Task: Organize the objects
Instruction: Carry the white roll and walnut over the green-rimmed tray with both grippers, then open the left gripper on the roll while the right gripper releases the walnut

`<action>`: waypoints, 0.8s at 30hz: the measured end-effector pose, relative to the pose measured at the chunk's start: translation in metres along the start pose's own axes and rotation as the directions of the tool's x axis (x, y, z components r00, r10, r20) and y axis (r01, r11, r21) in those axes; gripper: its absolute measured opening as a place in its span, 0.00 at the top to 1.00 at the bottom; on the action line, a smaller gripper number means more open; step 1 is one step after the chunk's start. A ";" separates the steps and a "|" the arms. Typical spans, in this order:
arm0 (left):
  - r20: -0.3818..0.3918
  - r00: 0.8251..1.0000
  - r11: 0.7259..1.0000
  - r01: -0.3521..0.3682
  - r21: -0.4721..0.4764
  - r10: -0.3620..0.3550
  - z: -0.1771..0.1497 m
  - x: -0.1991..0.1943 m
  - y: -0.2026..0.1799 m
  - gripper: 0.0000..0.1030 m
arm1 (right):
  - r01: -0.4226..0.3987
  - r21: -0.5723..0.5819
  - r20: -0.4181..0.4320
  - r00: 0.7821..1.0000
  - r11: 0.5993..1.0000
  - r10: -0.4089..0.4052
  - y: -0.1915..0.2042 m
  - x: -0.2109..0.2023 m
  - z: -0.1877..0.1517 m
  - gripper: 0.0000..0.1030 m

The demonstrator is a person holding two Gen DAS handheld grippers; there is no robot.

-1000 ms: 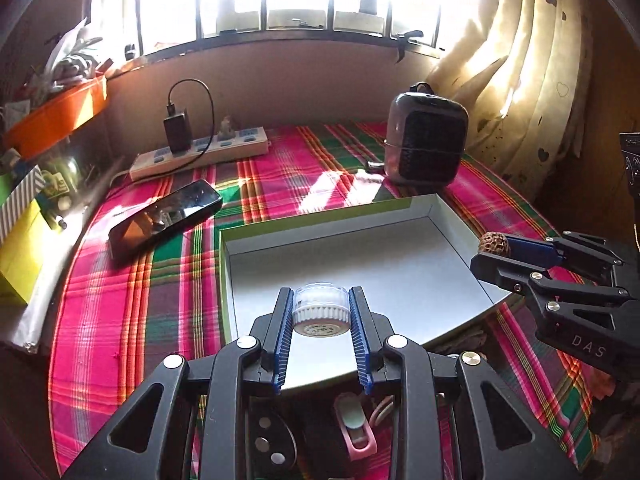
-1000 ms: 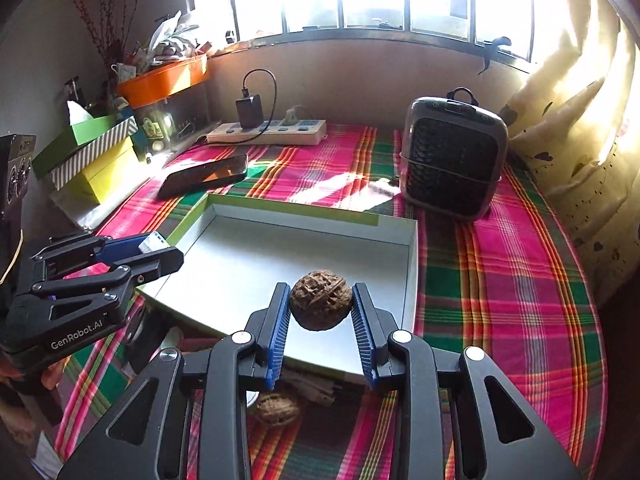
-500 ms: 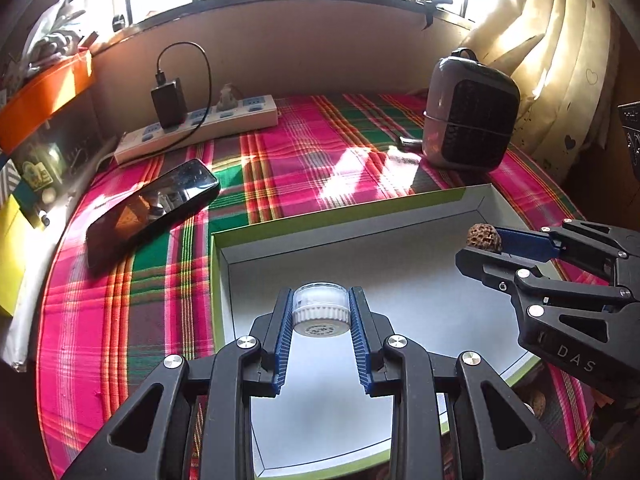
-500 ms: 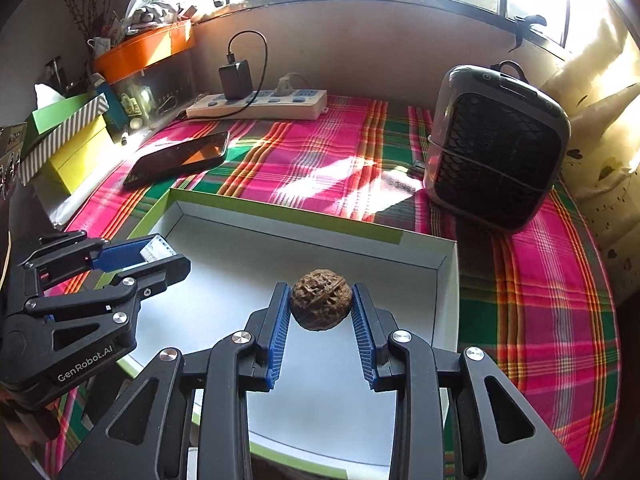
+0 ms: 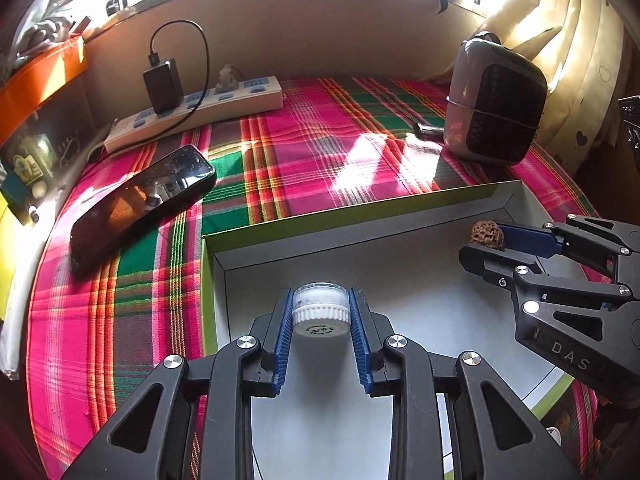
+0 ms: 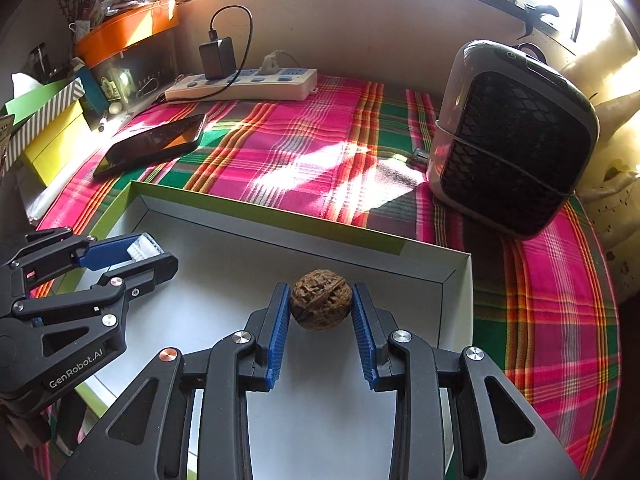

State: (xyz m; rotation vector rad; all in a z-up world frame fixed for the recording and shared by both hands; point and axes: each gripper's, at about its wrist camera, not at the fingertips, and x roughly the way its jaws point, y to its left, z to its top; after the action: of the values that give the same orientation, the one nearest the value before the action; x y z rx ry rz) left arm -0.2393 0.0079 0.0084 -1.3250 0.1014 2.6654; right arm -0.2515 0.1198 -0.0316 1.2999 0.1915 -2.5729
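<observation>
My left gripper (image 5: 320, 312) is shut on a small white capped jar (image 5: 320, 314), held over the left part of a shallow white box with a green rim (image 5: 320, 216). My right gripper (image 6: 321, 306) is shut on a brown walnut (image 6: 321, 305) above the same box (image 6: 256, 216), near its far right wall. Each gripper shows in the other's view: the right gripper (image 5: 486, 240) with the walnut (image 5: 486, 235) sits at the right, and the left gripper (image 6: 144, 250) with the jar (image 6: 143, 246) sits at the left.
The box lies on a pink and green plaid cloth (image 5: 320, 144). A black phone (image 5: 140, 200) lies left of it, a power strip (image 5: 200, 108) with a charger runs along the back wall, and a small grey heater (image 5: 494, 108) stands at the back right. Boxes (image 6: 48, 136) crowd the left edge.
Both grippers have moved forward and down over the box with their objects still held. The box interior now fills more of each view.
</observation>
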 end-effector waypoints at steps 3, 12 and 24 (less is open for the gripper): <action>0.003 1.000 1.000 -0.004 0.005 0.004 0.000 0.000 0.000 0.75 | 0.008 0.000 -0.011 1.000 1.000 -0.008 0.001 0.003 -0.001 0.69; 0.006 1.000 1.000 -0.015 0.019 0.015 0.001 0.000 -0.001 0.75 | 0.024 0.001 -0.016 1.000 1.000 -0.024 0.001 0.006 -0.001 0.69; -0.005 1.000 1.000 0.018 0.018 -0.018 -0.001 -0.005 -0.002 0.61 | 0.025 0.016 -0.012 1.000 1.000 -0.025 0.002 0.001 -0.002 0.55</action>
State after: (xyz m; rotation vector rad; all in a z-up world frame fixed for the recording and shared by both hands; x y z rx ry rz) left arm -0.2358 0.0095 0.0117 -1.3202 0.1127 2.6404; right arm -0.2498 0.1179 -0.0334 1.3265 0.1903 -2.5940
